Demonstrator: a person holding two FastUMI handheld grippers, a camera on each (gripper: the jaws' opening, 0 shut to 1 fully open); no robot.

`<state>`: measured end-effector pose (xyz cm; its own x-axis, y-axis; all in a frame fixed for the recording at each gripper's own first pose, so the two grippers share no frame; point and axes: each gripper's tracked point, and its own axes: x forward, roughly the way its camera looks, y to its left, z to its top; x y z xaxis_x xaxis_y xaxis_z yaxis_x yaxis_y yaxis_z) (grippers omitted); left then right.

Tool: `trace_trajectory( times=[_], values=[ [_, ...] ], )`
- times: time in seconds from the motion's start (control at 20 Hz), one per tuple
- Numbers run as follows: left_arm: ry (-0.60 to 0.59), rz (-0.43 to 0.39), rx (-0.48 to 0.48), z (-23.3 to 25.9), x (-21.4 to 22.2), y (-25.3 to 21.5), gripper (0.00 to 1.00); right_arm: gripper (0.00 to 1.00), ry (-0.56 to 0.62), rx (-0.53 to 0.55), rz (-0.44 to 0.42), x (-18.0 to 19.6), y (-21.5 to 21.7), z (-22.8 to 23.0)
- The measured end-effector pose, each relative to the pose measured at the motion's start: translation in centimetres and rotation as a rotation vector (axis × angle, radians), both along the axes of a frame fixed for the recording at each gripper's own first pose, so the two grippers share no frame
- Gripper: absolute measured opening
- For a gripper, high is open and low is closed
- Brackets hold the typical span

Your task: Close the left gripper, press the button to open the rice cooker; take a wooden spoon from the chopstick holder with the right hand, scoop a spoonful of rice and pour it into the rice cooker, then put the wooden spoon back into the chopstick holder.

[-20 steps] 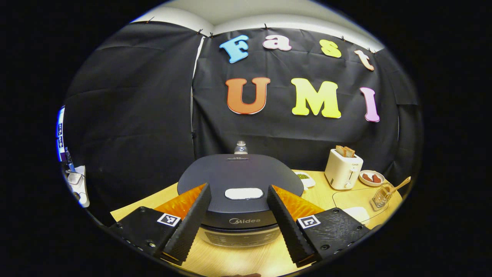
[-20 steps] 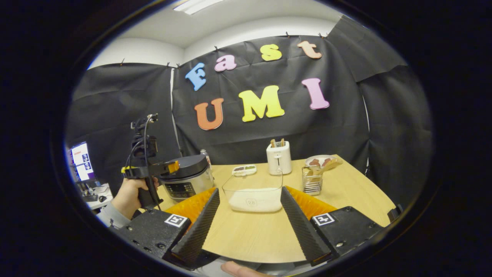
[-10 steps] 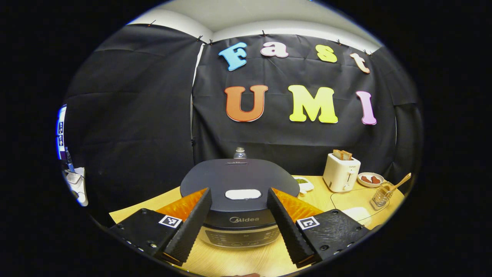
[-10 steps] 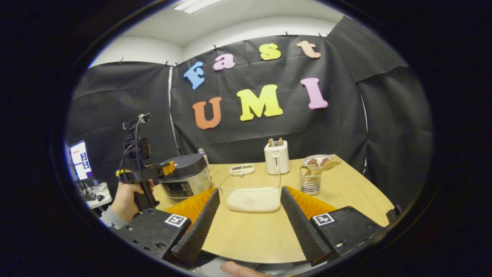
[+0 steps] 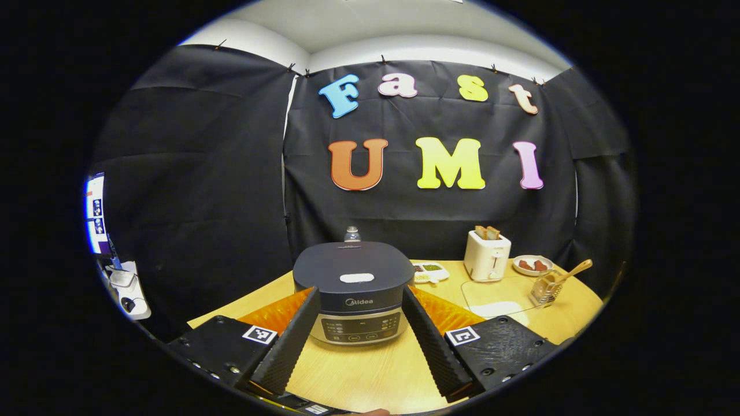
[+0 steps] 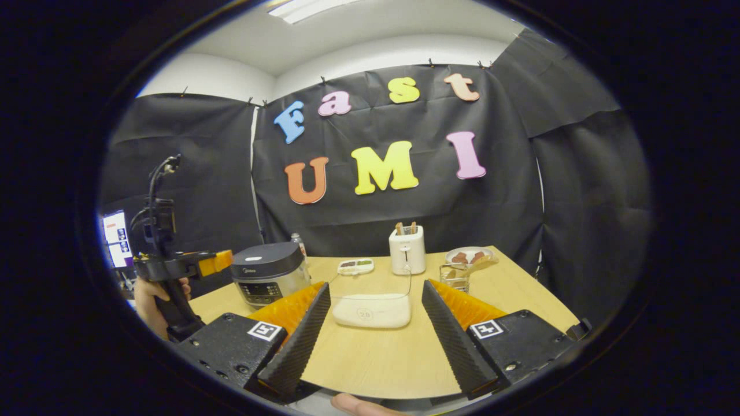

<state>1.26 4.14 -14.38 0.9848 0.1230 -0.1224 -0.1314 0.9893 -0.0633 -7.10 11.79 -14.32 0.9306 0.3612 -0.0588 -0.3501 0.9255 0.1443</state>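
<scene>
The dark rice cooker [image 5: 352, 289] stands on the wooden table with its lid down and a white button [image 5: 356, 278] on top. My left gripper [image 5: 359, 293] is open, held back from the cooker's front, touching nothing. The right gripper view shows it [image 6: 215, 263] in a hand, left of the cooker [image 6: 267, 277]. My right gripper [image 6: 376, 286] is open above the table's near edge, facing the clear rice container [image 6: 373, 303]. Beyond it, the wire chopstick holder [image 6: 455, 276] holds the wooden spoon [image 6: 480, 263], which leans to the right.
A white toaster [image 6: 406, 249] with bread, a plate of food [image 6: 465, 254], a small divided dish [image 6: 355, 266] and a bottle [image 6: 296, 238] line the table's far side. A monitor [image 6: 117, 238] glows at far left. Bare table [image 6: 376, 358] lies before my right gripper.
Both grippers have drawn back from the table, so the cooker and the rice container look smaller. The left gripper has moved away from the cooker's lid. The lid stays shut.
</scene>
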Motion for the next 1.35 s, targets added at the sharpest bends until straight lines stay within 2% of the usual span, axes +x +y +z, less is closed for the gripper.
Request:
trace_trajectory(
  times=[0.05, 0.5, 0.6, 0.75, 0.8, 0.85, 0.9, 1.05, 1.1, 1.2, 1.25, 1.35],
  values=[
    [-0.013, -0.018, -0.007, 0.6, -1.1, -0.6, 0.91, 1.0, -0.006, -0.003, -0.007, -0.1, -0.3, 0.3],
    [-0.035, -0.11, -0.003, 0.4, -9.0, -4.0, 0.91, 1.0, -0.089, -0.05, -0.132, -0.8, -3.9, 2.7],
    [-0.05, -0.079, 0.034, 0.9, -9.7, -3.0, 0.91, 1.0, -0.087, -0.049, -0.131, -1.1, -3.9, 2.9],
    [-0.089, -0.061, 0.037, 1.9, -10.5, -2.6, 0.91, 1.0, -0.09, -0.06, -0.142, -1.2, -4.3, 2.9],
    [-0.096, -0.054, 0.036, 2.1, -10.5, -2.4, 0.91, 0.96, -0.089, -0.064, -0.148, -1.3, -4.5, 2.9],
    [-0.099, -0.059, 0.023, 2.2, -10.6, -2.4, 0.91, 0.96, -0.09, -0.065, -0.155, -1.2, -4.8, 3.1],
    [-0.1, -0.065, 0.006, 2.2, -10.6, -2.6, 0.91, 1.0, -0.09, -0.068, -0.16, -1.2, -4.8, 3.2],
    [-0.102, -0.071, 0.005, 2.2, -10.7, -2.6, 0.92, 1.0, -0.085, -0.067, -0.168, -1.2, -5.1, 3.3],
    [-0.106, -0.071, 0.009, 2.3, -10.7, -2.4, 0.92, 0.96, -0.082, -0.066, -0.169, -1.2, -5.1, 3.1],
    [-0.103, -0.088, 0.001, 2.2, -10.7, -2.9, 0.92, 0.96, -0.08, -0.061, -0.16, -1.3, -4.8, 3.1],
    [-0.104, -0.095, -0.001, 2.3, -10.7, -3.2, 0.78, 0.96, -0.077, -0.059, -0.155, -1.2, -4.7, 3.0],
    [-0.109, -0.101, 0.006, 2.5, -10.8, -3.2, 0.77, 0.96, -0.066, -0.054, -0.143, -1.3, -4.5, 2.7]
  ],
)
